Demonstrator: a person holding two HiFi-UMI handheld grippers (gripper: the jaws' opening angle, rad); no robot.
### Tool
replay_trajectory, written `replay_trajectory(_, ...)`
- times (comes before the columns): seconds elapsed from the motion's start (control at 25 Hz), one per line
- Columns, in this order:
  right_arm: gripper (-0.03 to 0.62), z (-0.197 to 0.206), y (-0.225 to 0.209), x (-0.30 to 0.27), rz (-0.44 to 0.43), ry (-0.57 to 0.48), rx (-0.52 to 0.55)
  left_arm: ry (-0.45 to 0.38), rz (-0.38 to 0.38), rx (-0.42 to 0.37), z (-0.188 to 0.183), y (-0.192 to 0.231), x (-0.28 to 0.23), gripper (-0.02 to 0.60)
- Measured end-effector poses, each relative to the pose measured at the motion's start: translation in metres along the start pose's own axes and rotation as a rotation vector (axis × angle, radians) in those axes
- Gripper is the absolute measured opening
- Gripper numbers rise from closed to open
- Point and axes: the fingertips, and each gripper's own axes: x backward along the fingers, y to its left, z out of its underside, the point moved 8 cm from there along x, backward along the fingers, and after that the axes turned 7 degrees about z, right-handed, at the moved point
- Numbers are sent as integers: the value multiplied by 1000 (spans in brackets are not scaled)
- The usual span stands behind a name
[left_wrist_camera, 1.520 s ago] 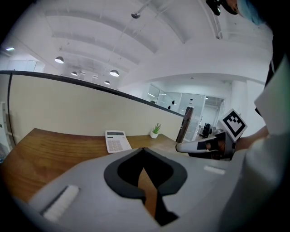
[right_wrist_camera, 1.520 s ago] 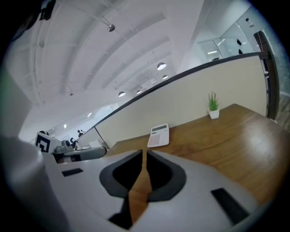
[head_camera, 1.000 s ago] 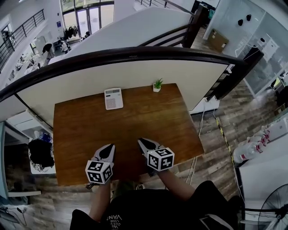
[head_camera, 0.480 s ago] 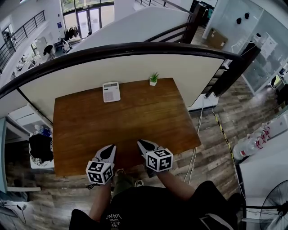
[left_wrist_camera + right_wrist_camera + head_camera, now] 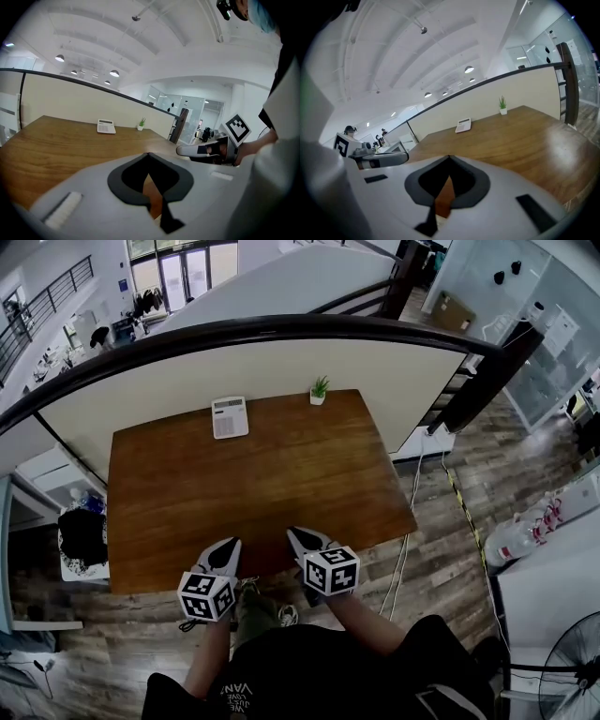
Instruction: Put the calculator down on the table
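A white calculator lies flat at the far side of the brown wooden table, close to the back edge. Both gripper views catch the calculator small and far ahead. My left gripper and right gripper hover side by side over the table's near edge, both shut with nothing in them, far from the calculator. In each gripper view the jaws meet at a point, and the other gripper shows alongside.
A small potted plant stands at the table's back edge, right of the calculator. A low cream wall with a dark curved rail runs behind the table. Cables hang by the right side over wood-plank floor.
Both grippers have drawn back toward the table's near edge, still shut. The calculator and plant sit farther up the head view than before. The calculator has not moved on the table.
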Motion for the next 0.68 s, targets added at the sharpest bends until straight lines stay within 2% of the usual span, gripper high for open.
replay_trajectory(0.68,14,6,1,-4,-14,28,19,10,-22,15,8,2,5,12)
